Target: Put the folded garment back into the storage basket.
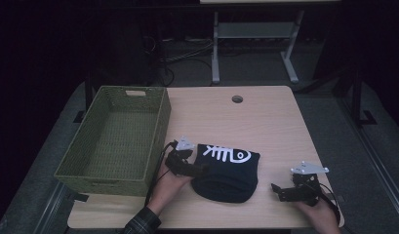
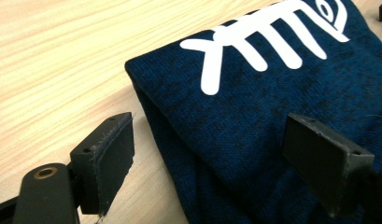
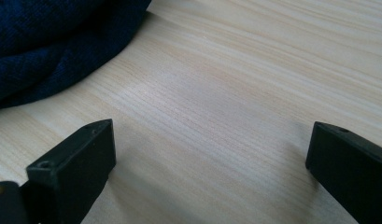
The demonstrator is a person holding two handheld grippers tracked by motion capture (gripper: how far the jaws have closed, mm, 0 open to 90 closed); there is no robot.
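Straddling dark blue garment [image 2: 272, 116] edge, left hand-held gripper [image 2: 216, 154] gapes; right hand-held gripper [image 3: 212, 163] apart (over bare table [image 3: 235, 84]).

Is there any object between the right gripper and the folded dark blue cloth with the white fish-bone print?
Nothing visible stands between them. The right gripper, jaws open, rests to the right of the blue cloth, and the stretch of wooden table between them is bare. The left gripper is already at the cloth's left edge, jaws open astride it.
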